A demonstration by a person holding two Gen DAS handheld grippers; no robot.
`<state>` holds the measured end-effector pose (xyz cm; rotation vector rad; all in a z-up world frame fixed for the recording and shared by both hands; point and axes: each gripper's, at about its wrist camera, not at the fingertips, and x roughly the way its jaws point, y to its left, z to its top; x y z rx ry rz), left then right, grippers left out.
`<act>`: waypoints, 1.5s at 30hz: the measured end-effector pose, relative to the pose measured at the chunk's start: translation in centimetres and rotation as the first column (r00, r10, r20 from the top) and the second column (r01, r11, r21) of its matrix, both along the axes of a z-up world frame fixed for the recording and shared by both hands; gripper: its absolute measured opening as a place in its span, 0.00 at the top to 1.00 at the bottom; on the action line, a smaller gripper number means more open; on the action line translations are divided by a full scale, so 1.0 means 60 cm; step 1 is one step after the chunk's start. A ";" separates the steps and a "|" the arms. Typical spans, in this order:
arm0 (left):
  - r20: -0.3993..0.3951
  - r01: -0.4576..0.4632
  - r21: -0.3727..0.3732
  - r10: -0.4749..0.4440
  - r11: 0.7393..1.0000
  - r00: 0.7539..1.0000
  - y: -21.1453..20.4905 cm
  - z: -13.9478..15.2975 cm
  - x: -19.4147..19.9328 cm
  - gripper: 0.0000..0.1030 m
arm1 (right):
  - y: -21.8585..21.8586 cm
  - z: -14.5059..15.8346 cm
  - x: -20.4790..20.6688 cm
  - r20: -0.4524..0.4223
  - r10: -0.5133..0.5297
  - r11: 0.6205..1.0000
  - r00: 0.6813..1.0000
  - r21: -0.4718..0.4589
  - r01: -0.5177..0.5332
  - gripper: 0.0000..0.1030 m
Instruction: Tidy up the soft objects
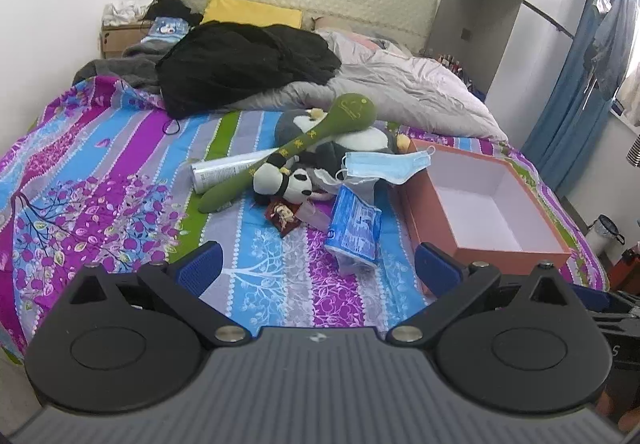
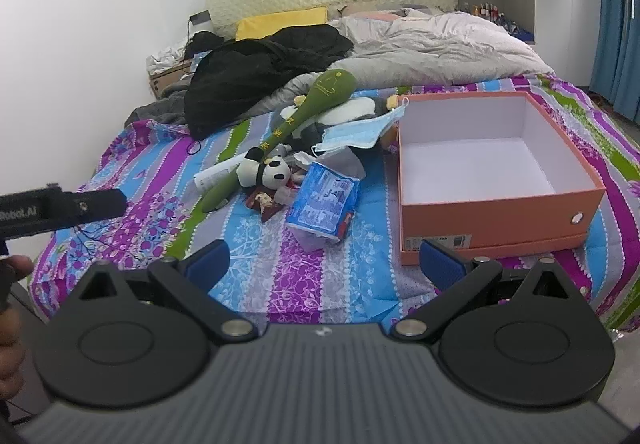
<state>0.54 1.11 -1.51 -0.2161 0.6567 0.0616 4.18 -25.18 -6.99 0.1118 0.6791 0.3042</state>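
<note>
1. On the striped purple-and-blue floral bedspread (image 1: 120, 171) lies one heap mid-bed: one green long-handled plush mallet (image 1: 304, 147), one small black-and-white panda plush (image 1: 286, 179), one larger grey plush (image 1: 296, 123), perhaps a penguin, and one blue pleated face mask (image 1: 384, 167).
2. Near it: one blue plastic tissue pack (image 2: 324, 199) and one white cylindrical tube (image 1: 224, 171).
3. One open orange cardboard box (image 2: 496, 199) stands right of the heap, empty.
4. Left gripper (image 1: 318, 268) and right gripper (image 2: 324, 262) hover spread wide over bare near bedspread, holding nothing.

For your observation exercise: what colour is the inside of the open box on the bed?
White inside the box, orange outside; clearest in the right wrist view.
</note>
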 end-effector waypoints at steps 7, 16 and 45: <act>-0.010 -0.009 0.001 0.009 1.000 1.000 0.008 -0.002 -0.001 0.00 | 0.010 -0.004 -0.002 -0.002 0.011 1.000 1.000 -0.012 -0.011 0.00; 0.001 -0.018 0.022 0.018 1.000 1.000 0.009 0.000 -0.011 0.00 | 0.014 -0.001 -0.003 0.000 0.000 1.000 1.000 -0.011 0.000 0.00; -0.004 -0.001 0.028 0.001 1.000 1.000 0.010 -0.009 -0.015 0.00 | 0.024 -0.007 -0.011 0.047 -0.014 0.998 0.999 -0.053 0.017 0.00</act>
